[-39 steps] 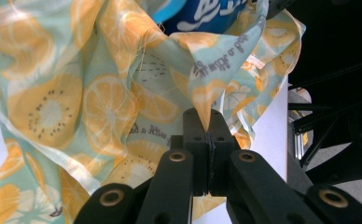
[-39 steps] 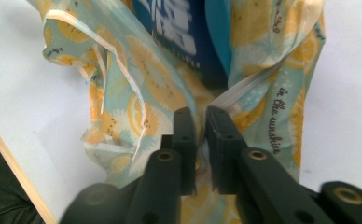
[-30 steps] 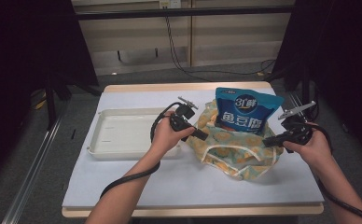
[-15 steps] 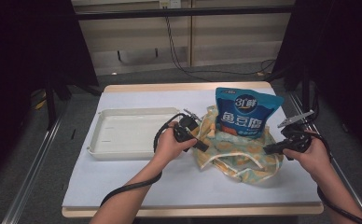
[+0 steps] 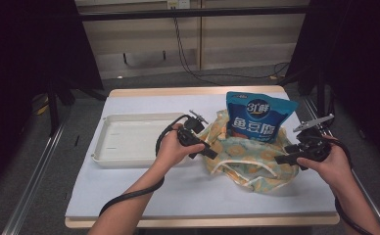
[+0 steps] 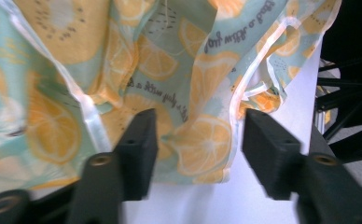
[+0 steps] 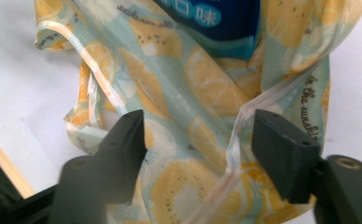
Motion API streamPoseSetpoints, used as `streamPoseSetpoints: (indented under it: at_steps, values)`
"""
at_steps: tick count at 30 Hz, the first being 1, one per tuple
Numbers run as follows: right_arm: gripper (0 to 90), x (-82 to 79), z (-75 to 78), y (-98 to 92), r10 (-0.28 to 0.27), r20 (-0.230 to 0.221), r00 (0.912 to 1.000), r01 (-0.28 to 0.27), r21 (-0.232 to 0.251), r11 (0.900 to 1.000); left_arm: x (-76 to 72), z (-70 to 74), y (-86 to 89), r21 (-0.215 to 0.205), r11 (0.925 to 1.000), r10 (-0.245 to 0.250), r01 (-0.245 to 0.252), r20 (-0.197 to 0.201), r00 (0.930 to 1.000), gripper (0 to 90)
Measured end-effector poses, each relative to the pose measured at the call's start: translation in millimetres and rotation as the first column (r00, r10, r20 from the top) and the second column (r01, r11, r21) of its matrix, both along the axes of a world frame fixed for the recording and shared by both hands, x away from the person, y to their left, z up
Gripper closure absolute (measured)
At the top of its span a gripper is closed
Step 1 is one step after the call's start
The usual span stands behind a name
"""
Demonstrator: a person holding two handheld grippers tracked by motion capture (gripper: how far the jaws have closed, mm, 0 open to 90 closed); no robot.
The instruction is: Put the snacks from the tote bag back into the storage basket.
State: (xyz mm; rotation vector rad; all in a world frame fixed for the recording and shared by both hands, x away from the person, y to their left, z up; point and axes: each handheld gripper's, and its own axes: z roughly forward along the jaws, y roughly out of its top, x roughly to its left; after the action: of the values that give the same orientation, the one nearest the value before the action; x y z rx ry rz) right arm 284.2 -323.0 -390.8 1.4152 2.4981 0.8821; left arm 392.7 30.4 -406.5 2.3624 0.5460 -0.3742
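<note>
Left gripper view, bag (image 6: pixel 202 144) between parted fingers (image 6: pixel 139 149)

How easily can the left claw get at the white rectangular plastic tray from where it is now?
Probably easily. The left claw has just been opening, its jaws apart with bag cloth loose between them, pressing on nothing. The white rectangular plastic tray lies just beside that hand, with nothing between them.

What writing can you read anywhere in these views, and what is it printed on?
"3口鲜" and "鱼豆腐": white characters on the blue pouch standing in the fruit-print bag.
"味": on the pouch's lower edge in the right gripper view.
"in the sunshi...": script on the bag; cut off.
Other script on the bag: upside down and too blurred to read.
</note>
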Motion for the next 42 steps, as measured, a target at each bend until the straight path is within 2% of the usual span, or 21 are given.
streamPoseSetpoints:
  at_steps: [2,3,6,7,9,11,12,13,15,16,19,20,24,26,33,35,37,38,39,42]
  values:
    - [26.0,-0.9,2.3,2.4,-0.011,-0.006,0.9999,0.011,-0.005,1.000,1.2,7.1,1.9,-0.014,0.9998,0.012,-0.012,0.020,0.9997,29.2]
    - [24.5,-1.0,2.7,2.9,-0.013,-0.006,0.9999,0.013,-0.004,1.000,1.3,11.4,2.4,-0.022,0.9994,0.027,-0.026,0.004,0.9996,26.6]
    - [20.4,-2.1,3.5,5.8,-0.029,-0.007,0.9995,0.029,-0.014,0.999,5.6,23.1,5.7,-0.019,0.9998,0.010,-0.009,0.036,0.9993,21.0]
    - [19.1,-3.0,3.9,6.9,-0.033,0.001,0.9994,0.033,-0.018,0.999,5.9,26.1,5.6,-0.032,0.9993,0.020,-0.019,0.036,0.9991,18.6]
    - [18.3,-4.2,4.3,8.2,-0.037,0.002,0.9993,0.037,-0.017,0.999,8.6,32.6,6.1,-0.014,0.9999,-0.003,0.004,0.055,0.9985,17.3]
    - [17.2,-5.6,4.9,9.3,-0.036,0.007,0.9993,0.036,-0.018,0.999,11.9,39.6,4.2,-0.021,0.9998,0.003,-0.002,0.064,0.9980,15.6]
    - [17.1,-6.3,5.2,10.3,-0.035,0.009,0.9993,0.035,-0.017,0.999,14.5,42.4,3.1,-0.023,0.9996,-0.014,0.015,0.070,0.9975,15.6]
    - [16.5,-6.9,5.4,11.7,-0.038,0.011,0.9992,0.039,-0.033,0.999,15.6,44.1,1.6,-0.034,0.9994,-0.008,0.010,0.072,0.9974,15.3]
    - [14.5,-6.8,5.7,14.1,-0.027,0.013,0.9995,0.028,-0.065,0.997,19.7,50.4,-2.0,-0.021,0.9995,-0.020,0.022,0.092,0.9956,14.2]
    - [14.3,-7.8,6.8,16.0,-0.022,0.001,0.9998,0.022,-0.061,0.998,20.7,51.9,-3.5,-0.032,0.9994,-0.011,0.014,0.093,0.9956,14.1]
    - [13.1,-8.5,8.2,17.4,-0.024,0.008,0.9997,0.024,-0.039,0.999,28.0,60.6,-8.1,-0.043,0.9989,-0.015,0.019,0.092,0.9957,13.7]
    - [12.5,-8.9,8.3,17.9,-0.021,0.007,0.9998,0.021,-0.036,0.999,29.9,63.6,-10.4,-0.036,0.9993,-0.008,0.012,0.106,0.9943,13.3]
    - [11.4,-10.0,8.3,18.1,-0.016,0.005,0.9999,0.016,-0.031,0.999,37.6,70.9,-16.7,-0.027,0.9995,-0.015,0.019,0.124,0.9921,12.7]
    - [10.9,-10.7,8.5,17.0,-0.011,0.006,0.9999,0.011,-0.024,1.000,42.7,73.5,-20.0,-0.030,0.9995,-0.007,0.011,0.117,0.9931,12.7]
    - [10.2,-12.7,7.9,15.3,-0.011,0.008,0.9999,0.011,-0.018,1.000,54.3,82.0,-33.2,-0.036,0.9989,-0.023,0.028,0.131,0.9912,12.6]
    - [10.2,-12.8,7.5,15.0,-0.013,0.010,0.9999,0.013,-0.019,1.000,56.2,84.8,-36.9,-0.026,0.9994,-0.016,0.020,0.153,0.9880,13.5]
    - [10.4,-12.7,6.4,15.3,-0.008,0.008,0.9999,0.008,-0.015,1.000,56.9,87.0,-40.0,-0.039,0.9990,-0.014,0.020,0.152,0.9883,15.3]
    - [10.4,-12.8,5.8,15.7,-0.010,0.004,0.9999,0.010,-0.010,1.000,57.2,87.2,-41.9,-0.042,0.9990,-0.011,0.018,0.163,0.9865,17.9]
    - [10.4,-12.6,5.5,15.9,-0.007,0.002,1.0000,0.007,-0.018,1.000,57.8,87.9,-43.4,-0.033,0.9991,-0.021,0.027,0.169,0.9853,18.3]
    - [10.5,-12.1,4.2,17.0,-0.006,0.001,1.0000,0.006,-0.017,1.000,57.3,87.5,-48.3,-0.053,0.9980,-0.026,0.035,0.164,0.9862,18.9]
